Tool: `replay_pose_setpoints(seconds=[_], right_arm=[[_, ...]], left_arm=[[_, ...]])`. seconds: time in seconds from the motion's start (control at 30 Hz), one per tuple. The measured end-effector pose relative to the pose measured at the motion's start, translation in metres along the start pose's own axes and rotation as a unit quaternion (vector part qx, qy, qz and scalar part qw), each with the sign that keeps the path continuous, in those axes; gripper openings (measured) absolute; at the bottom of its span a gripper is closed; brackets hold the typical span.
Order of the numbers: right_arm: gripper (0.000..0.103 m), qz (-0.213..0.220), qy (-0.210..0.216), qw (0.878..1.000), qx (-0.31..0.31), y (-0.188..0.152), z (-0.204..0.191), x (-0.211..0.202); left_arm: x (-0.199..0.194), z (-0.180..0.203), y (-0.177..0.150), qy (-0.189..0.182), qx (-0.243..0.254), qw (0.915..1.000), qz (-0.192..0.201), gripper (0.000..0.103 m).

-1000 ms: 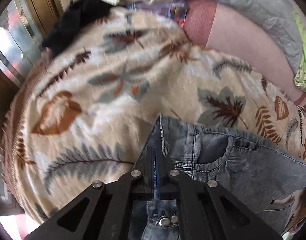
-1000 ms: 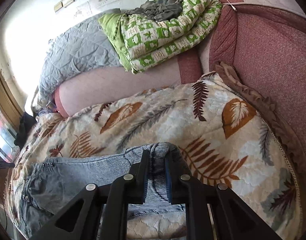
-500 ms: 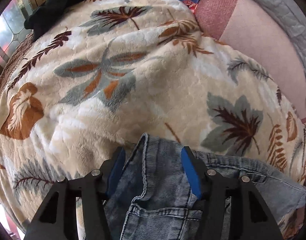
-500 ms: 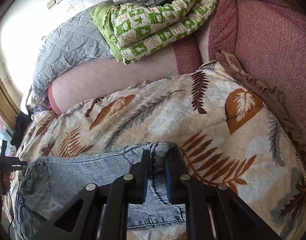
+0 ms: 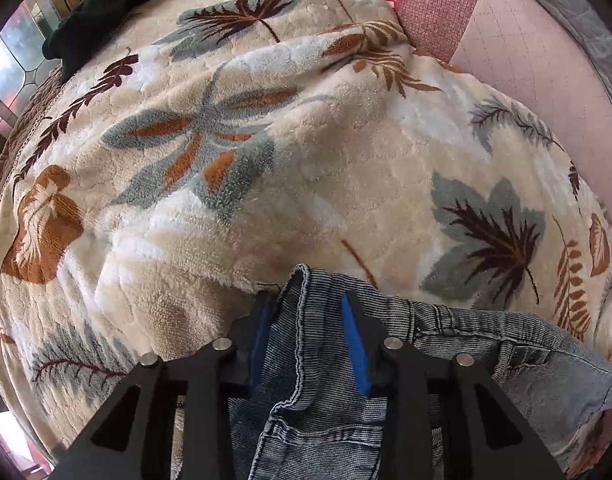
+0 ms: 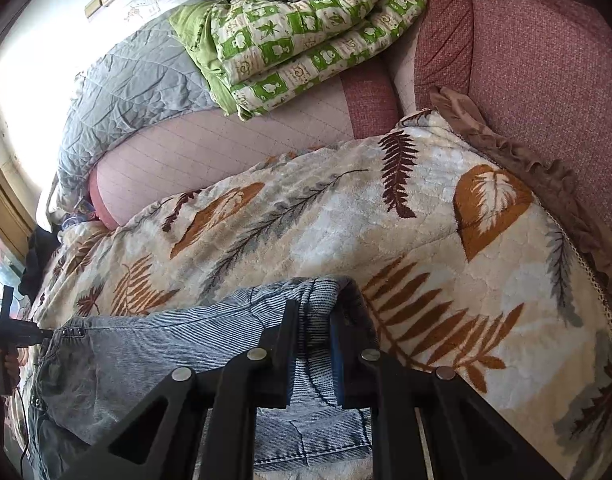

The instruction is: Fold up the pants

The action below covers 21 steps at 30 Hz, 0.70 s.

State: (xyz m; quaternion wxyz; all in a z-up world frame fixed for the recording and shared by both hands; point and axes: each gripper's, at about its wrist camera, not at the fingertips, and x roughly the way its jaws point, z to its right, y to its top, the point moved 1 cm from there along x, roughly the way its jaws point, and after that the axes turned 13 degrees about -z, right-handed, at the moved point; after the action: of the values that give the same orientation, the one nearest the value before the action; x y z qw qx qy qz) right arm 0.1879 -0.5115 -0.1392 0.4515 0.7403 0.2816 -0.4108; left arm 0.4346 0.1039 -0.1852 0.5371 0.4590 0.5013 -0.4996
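1. Pants (image 5: 326,408): grey-blue denim, lying flat on the leaf-print blanket (image 5: 265,160) that covers the bed.
2. Our left gripper (image 5: 306,328) has its jaws spread apart, straddling the waistband corner; the blue pads (image 5: 356,352) sit either side of the seam, and we can't see them pinching the fabric.
3. Our right gripper (image 6: 314,344) has its jaws narrow, clamped on a bunched fold of denim at the leg end of the pants (image 6: 165,340).
4. In the right wrist view the pants run from that clamp leftward across the blanket (image 6: 426,220); the waistband end sits near the left gripper (image 6: 13,336), visible at the frame's left edge.
5. Behind the blanket: a pink quilted mattress edge (image 6: 209,148), a grey quilt (image 6: 129,92), a folded green-and-white comforter (image 6: 297,40) and a red upholstered cushion (image 6: 546,80).
6. Left wrist view also shows a black garment (image 5: 101,12) at the blanket's far left corner.
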Motion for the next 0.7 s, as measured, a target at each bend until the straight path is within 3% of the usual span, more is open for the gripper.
replay_pose_setpoints(seconds=[0.17,0.23,0.33,0.53,0.7], right_arm=[[0.015,-0.002,0.000,1.000,0.001,0.000,-0.001,0.004],[0.015,-0.002,-0.001,1.000,0.001,0.000,-0.001,0.004],[0.015,-0.002,-0.002,1.000,0.001,0.000,-0.001,0.005],[0.015,-0.005,-0.001,1.000,0.003,-0.001,0.001,0.007],[0.015,-0.014,-0.006,1.000,0.005,-0.001,0.005,0.011]], left_arm=[[0.001,0.006,0.002,0.016,-0.002,0.9998,0.012,0.041],[0.001,0.012,0.002,0.019,0.011,0.9996,0.018,0.020],[-0.002,0.018,-0.004,0.033,0.031,0.9985,0.029,0.016],[-0.001,0.027,-0.008,0.057,0.056,0.9963,0.033,0.015],[0.006,0.027,0.002,0.057,0.036,0.9973,0.030,0.018]])
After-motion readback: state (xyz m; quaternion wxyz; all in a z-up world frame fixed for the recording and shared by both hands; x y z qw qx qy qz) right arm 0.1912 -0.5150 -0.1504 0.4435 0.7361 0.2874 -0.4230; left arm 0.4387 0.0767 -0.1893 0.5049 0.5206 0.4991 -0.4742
